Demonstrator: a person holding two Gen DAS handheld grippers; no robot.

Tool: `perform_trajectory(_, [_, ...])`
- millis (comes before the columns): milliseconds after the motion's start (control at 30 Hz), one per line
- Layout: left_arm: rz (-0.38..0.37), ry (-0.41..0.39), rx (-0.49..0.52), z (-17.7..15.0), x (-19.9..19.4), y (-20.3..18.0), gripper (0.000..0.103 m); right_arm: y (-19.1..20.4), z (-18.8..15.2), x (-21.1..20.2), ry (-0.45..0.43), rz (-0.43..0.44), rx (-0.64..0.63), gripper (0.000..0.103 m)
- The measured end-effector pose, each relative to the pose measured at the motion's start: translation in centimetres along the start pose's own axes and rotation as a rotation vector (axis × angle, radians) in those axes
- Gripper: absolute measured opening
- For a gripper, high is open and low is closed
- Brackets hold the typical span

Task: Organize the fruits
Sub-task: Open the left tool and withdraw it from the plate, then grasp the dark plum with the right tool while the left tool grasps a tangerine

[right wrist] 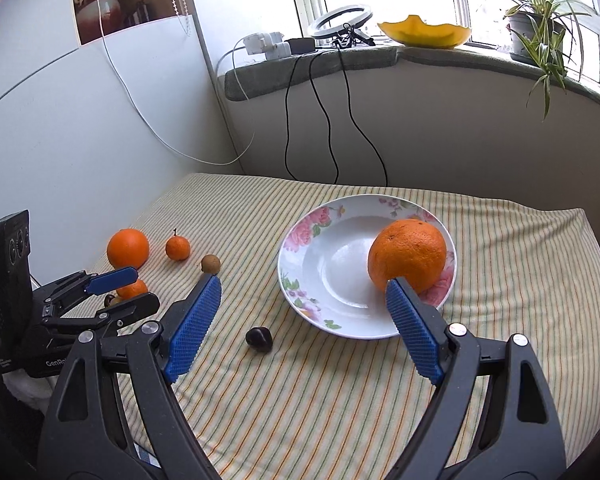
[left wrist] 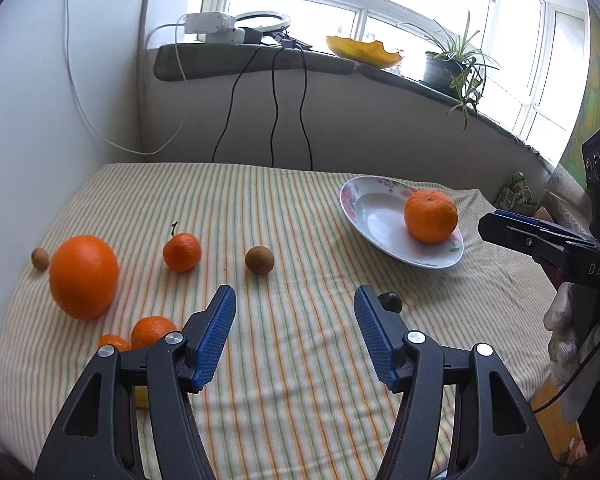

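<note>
A floral plate [right wrist: 300, 248] [left wrist: 364, 216] holds one orange [right wrist: 408, 254] [left wrist: 431, 216]. On the striped cloth lie a big orange [left wrist: 84, 276] [right wrist: 128, 248], a stemmed mandarin [left wrist: 182, 252] [right wrist: 177, 248], a kiwi [left wrist: 259, 260] [right wrist: 211, 263], a second kiwi [left wrist: 40, 259], two small mandarins [left wrist: 152, 330] and a dark chestnut-like fruit [right wrist: 259, 338] [left wrist: 392, 301]. My left gripper [left wrist: 296, 308] is open and empty above the cloth. My right gripper [right wrist: 304, 292] is open and empty, just in front of the plate.
A windowsill at the back carries a yellow bowl [right wrist: 424, 32], a potted plant [right wrist: 536, 20], a ring light [right wrist: 342, 20] and chargers; black cables [right wrist: 320, 112] hang down to the table's far edge. A white wall stands on the left.
</note>
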State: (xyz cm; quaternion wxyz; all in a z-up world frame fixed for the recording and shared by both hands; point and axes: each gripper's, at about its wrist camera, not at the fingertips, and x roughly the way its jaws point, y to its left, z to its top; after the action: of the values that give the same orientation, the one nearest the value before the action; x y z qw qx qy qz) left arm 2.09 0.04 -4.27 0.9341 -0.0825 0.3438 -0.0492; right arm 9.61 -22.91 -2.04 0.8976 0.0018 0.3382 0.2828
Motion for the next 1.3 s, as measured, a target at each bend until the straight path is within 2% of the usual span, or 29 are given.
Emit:
perform_trajectory(100, [0.027,0.010,-0.040,-0.8,-0.3,1.8,0.054,0.9,-0.9,0.4,0.015,0.001,-0.022,0.086])
perform_trajectory(200, [0.051,0.029,-0.070,-1.3,-0.2,3.3,0.048,1.8,-1.8,1.1,0.040,0.002,-0.048,0.078])
perform_trajectory(367, [0.082,0.037,-0.108,-1.7,0.0,5.1,0.047,3.0,-3.1,2.6,0.099,0.024,-0.089,0.064])
perform_trajectory(467, [0.090,0.050,-0.121,-1.9,0.4,6.0,0.047,3.1,-3.6,3.5,0.127,0.030,-0.096,0.060])
perform_trajectory(967, [0.140,0.082,-0.120,-1.8,1.4,7.6,0.047,3.1,-4.2,6.2,0.192,0.033,-0.104,0.058])
perform_trajectory(1067, [0.139,0.088,-0.121,-1.8,1.6,8.0,0.047,3.2,-4.2,6.8,0.203,0.036,-0.103,0.050])
perform_trajectory(1300, [0.145,0.098,-0.104,-1.7,2.1,8.1,0.047,3.5,-4.6,8.1,0.233,0.031,-0.116,0.044])
